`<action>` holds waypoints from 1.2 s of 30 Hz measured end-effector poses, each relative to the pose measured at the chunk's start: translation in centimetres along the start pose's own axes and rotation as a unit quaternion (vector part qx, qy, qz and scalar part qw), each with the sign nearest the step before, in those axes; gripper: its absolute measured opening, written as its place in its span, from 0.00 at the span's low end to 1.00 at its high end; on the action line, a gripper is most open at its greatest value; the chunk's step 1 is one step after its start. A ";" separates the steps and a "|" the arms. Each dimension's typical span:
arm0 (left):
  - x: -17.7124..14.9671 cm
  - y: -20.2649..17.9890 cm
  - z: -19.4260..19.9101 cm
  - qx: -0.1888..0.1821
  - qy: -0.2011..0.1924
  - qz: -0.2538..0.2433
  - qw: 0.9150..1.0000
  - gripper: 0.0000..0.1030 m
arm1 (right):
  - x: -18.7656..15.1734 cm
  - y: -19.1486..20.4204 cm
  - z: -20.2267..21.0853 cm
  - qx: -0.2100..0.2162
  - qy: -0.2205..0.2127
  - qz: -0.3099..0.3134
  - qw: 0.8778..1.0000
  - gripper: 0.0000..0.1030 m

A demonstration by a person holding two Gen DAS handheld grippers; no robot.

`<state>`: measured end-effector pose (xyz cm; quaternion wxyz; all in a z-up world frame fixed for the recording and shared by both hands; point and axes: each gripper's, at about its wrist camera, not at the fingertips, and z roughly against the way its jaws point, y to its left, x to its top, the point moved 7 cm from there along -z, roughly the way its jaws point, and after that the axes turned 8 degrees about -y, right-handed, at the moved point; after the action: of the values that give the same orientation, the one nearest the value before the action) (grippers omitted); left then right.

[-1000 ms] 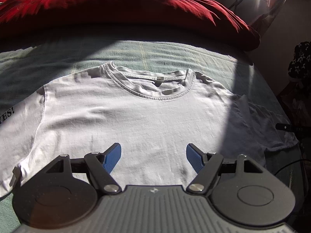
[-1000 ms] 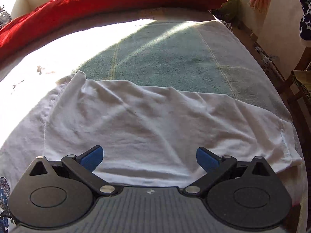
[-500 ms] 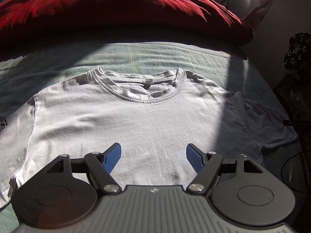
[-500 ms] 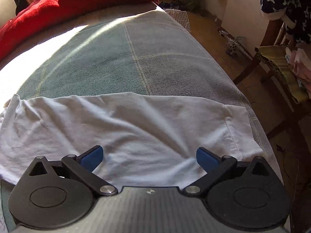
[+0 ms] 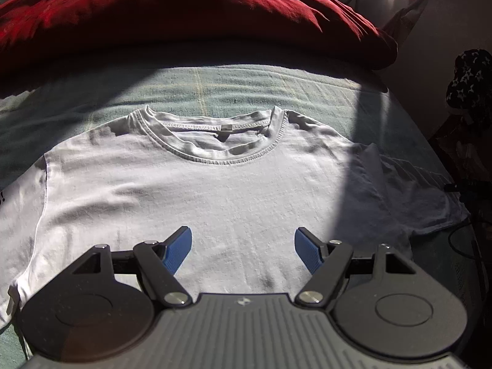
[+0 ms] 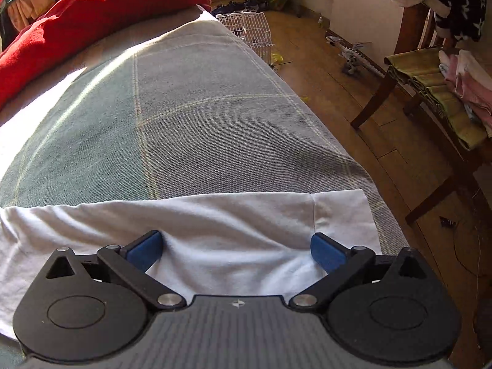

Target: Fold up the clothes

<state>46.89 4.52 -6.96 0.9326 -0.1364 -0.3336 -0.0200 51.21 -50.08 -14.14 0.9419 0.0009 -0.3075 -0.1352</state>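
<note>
We've got the white t-shirt (image 5: pixel 221 196) flat on the green plaid blanket (image 5: pixel 246 89), collar at 12 o'clock, neck tag (image 5: pixel 227 127) unreadable. Left gripper (image 5: pixel 243 247) and right gripper (image 6: pixel 235 247) both spread wide, gripping nothing.

The left gripper (image 5: pixel 243 247) is pointing steeply downward, its jaws standing wide apart with nothing between the blue pads (image 5: pixel 178 252). The right gripper (image 6: pixel 236 250) is likewise angling steeply down, its jaws spread wide and its blue pads (image 6: pixel 144 250) gripping nothing. Neither of the person's hands is showing in either wrist view; only the black linkages and grey housings are filling the lower edge.
</note>
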 end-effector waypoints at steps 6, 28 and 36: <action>-0.3 -0.3 0.0 -0.002 0.001 -0.007 1.000 0.72 | -1.2 7.8 2.3 0.084 -0.001 0.042 0.996 1.00; -10.1 4.4 5.6 0.086 0.050 -0.084 0.992 0.72 | -14.9 35.6 11.7 0.228 0.047 0.232 0.945 1.00; -11.5 5.5 5.9 0.068 0.041 -0.052 0.995 0.76 | -18.6 40.0 10.2 0.146 0.056 0.287 0.945 1.00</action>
<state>35.05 10.80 -11.14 0.9502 -0.0542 -0.3027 -0.0517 41.10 -5.95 -13.24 0.9460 0.0572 -0.2578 0.1878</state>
